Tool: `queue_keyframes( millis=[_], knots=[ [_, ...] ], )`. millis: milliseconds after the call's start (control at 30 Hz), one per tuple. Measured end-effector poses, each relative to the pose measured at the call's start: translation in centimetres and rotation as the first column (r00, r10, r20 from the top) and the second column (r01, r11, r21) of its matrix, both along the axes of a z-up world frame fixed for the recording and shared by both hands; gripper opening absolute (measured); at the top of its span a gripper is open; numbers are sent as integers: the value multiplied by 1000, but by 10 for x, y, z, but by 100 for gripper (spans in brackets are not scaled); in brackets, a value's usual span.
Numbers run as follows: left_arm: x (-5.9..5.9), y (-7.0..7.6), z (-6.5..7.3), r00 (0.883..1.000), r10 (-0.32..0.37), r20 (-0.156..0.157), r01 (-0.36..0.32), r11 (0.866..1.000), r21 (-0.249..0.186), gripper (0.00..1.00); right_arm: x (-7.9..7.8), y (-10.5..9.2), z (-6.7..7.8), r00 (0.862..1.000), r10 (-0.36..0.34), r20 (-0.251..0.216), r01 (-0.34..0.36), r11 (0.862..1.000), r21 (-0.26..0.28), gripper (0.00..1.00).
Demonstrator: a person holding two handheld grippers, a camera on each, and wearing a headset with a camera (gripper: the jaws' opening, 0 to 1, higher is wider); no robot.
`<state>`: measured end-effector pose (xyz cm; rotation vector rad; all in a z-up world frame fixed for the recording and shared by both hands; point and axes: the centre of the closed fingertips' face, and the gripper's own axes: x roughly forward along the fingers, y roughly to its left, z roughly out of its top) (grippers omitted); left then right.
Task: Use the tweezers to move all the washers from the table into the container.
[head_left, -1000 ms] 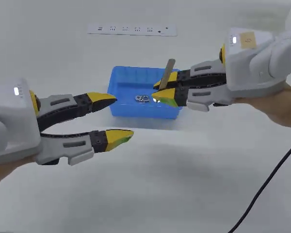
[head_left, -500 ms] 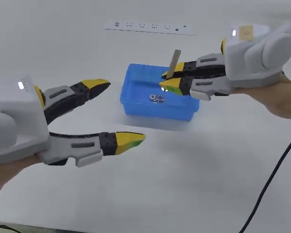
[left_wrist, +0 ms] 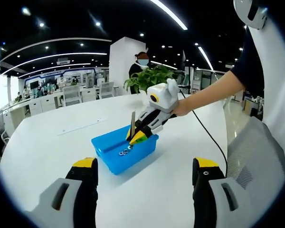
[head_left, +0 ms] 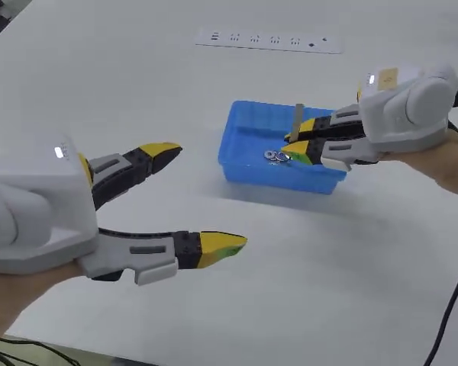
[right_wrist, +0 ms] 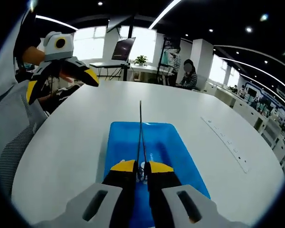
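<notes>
R gripper (head_left: 301,146) over container (head_left: 244,166), jaws clamped on tweezers (head_left: 297,122).
Tweezers stick up past the R tips; washers (head_left: 275,156) lie in the container right at those tips. L gripper (head_left: 208,196) held level above table (head_left: 328,290), jaws wide apart, container ahead of its tips.

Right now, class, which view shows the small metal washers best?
The head view: the small metal washers lie unobstructed inside the blue plastic container. The left gripper view shows them tiny; in the right gripper view, the right gripper, shut on thin metal tweezers, mostly covers them.
</notes>
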<state>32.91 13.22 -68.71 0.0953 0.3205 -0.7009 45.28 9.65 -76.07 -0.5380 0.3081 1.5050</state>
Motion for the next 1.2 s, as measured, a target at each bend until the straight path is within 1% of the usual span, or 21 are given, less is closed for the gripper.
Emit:
queue_keyframes(
  millis=[100,233,367,433,567,667,867,967,1000,1067,1133,1167,1200],
  knots=[
    [0,3,0,1000,13,-10,-13,1000,0,87,-1,0,-4,1000,-2,-4,2,1000,-1,9],
    [0,5,0,1000,27,-14,-27,1000,-7,87,1,0,-2,1000,-13,-9,13,1000,9,10],
    [0,2,-1,1000,22,-21,-23,1000,-11,87,3,1,-1,1000,-20,-8,20,1000,14,10],
    [-1,0,-1,999,17,-27,-17,1000,-12,87,3,1,-1,1000,-21,-14,21,1000,15,10],
    [0,0,0,999,22,-24,-22,1000,-18,87,2,0,1,1000,-22,-15,22,1000,17,10],
    [1,3,2,999,31,-21,-32,999,-29,87,3,0,5,1000,-28,-13,29,999,24,10],
    [3,6,4,999,35,-19,-36,999,-25,87,7,-2,17,999,-50,-9,51,997,57,10],
    [7,5,9,999,31,-12,-31,999,-32,87,9,-3,23,998,-64,-5,65,995,72,10],
    [10,4,11,1000,16,1,-16,1000,-15,86,10,-3,25,997,-70,-11,71,994,81,9],
    [16,5,14,1000,-1,7,0,1000,13,85,11,-4,27,997,-79,-6,79,993,83,8],
    [22,7,17,1000,-7,13,7,1000,15,84,11,-5,29,997,-78,-9,79,993,87,8],
    [27,8,18,1000,-14,16,14,1000,17,84,10,-5,29,997,-77,-5,77,993,86,8],
    [31,9,18,1000,-20,18,20,999,26,84,9,-5,28,997,-75,-2,75,994,82,8]
  ],
)
